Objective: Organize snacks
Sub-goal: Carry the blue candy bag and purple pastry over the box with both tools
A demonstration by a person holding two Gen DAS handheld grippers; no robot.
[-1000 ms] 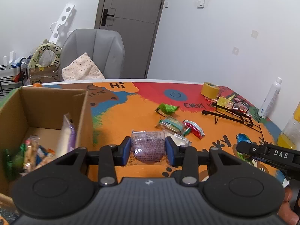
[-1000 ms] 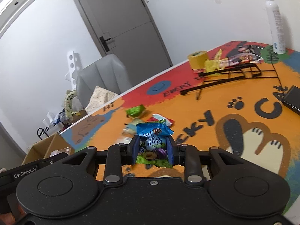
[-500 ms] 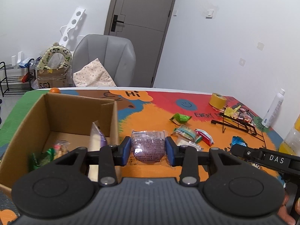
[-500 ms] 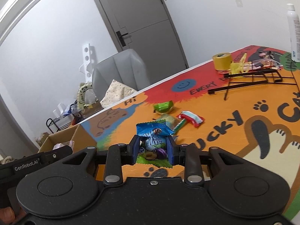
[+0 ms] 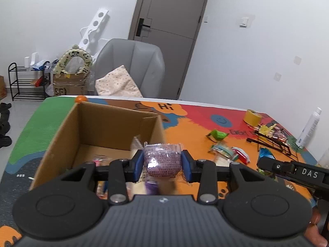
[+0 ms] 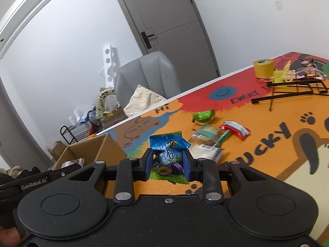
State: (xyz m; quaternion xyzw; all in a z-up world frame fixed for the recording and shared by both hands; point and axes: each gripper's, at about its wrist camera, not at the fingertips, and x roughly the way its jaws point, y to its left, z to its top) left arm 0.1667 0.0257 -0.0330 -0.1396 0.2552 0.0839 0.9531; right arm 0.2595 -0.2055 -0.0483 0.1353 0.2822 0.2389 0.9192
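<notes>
The left gripper (image 5: 162, 164) is clenching a purple snack packet (image 5: 162, 160) between its blue pads, one pad pressing on each side. The packet is bulging upward above the pads, its longer dimension running side to side across the grip, and a darker purple part is hanging blurred beneath it. It is sitting in the air above the near right corner of the open cardboard box (image 5: 67, 127), which is standing on the colourful table mat (image 5: 197, 121). Several wrapped snacks are lying on the box floor; their detail is too blurred to read.

The right gripper (image 6: 168, 164) is grasping a blue snack pouch (image 6: 168, 147), both pads pressing on its lower half. The pouch is standing upright, long axis vertical, its crimped top edge flaring above the pads and its green lower edge showing below. It is hanging over the orange part of the mat, with the box to its left in the right wrist view.

Loose on the mat beyond are lying a green wrapper (image 6: 203, 116), a clear biscuit pack (image 6: 207, 136) and a red and white packet (image 6: 235, 129), close together. A yellow tape roll (image 6: 263, 69) and a black wire rack (image 6: 298, 91) are standing farther back.
</notes>
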